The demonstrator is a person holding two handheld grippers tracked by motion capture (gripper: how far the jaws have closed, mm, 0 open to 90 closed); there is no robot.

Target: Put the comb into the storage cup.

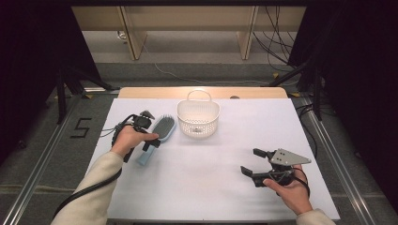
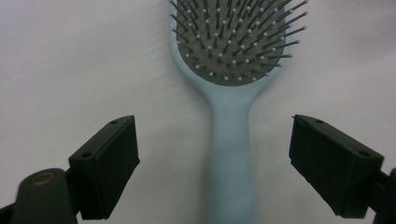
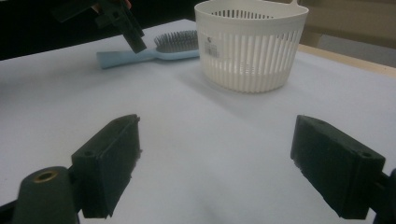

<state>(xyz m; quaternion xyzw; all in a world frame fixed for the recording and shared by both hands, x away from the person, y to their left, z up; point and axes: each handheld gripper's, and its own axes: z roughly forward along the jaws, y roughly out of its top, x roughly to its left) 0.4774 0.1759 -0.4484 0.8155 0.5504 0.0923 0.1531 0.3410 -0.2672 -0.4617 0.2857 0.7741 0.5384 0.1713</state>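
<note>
The desk [image 1: 211, 178], covered in white, carries two things: a white slotted basket [image 1: 198, 119] standing upright near the far edge, and a pale blue hairbrush [image 1: 157, 136] lying flat just to its left, bristles up, its handle pointing back toward the person. Brush and basket are near each other but apart, and as far as the slots and the open top allow a look, nothing lies in the basket.

The work appears to be at its very start, a pick-up of the hairbrush, probably for the basket, and none of that is done yet: the brush rests fully on the desk.

The left hand-held gripper [image 1: 152, 143] is over the handle, pointing down. In the left gripper view the hairbrush handle [image 2: 231, 158] runs straight up between the two black jaws, which stand well apart with clear desk showing on each side of the handle, so nothing is clamped. What is left, in my judgement, is the whole grasp: closing on the handle, lifting, carrying to the basket and letting go.

The right hand-held gripper [image 1: 256, 164] sits at the near right of the desk, well apart from both things, jaws spread and empty, facing the basket [image 3: 252, 44].
</note>
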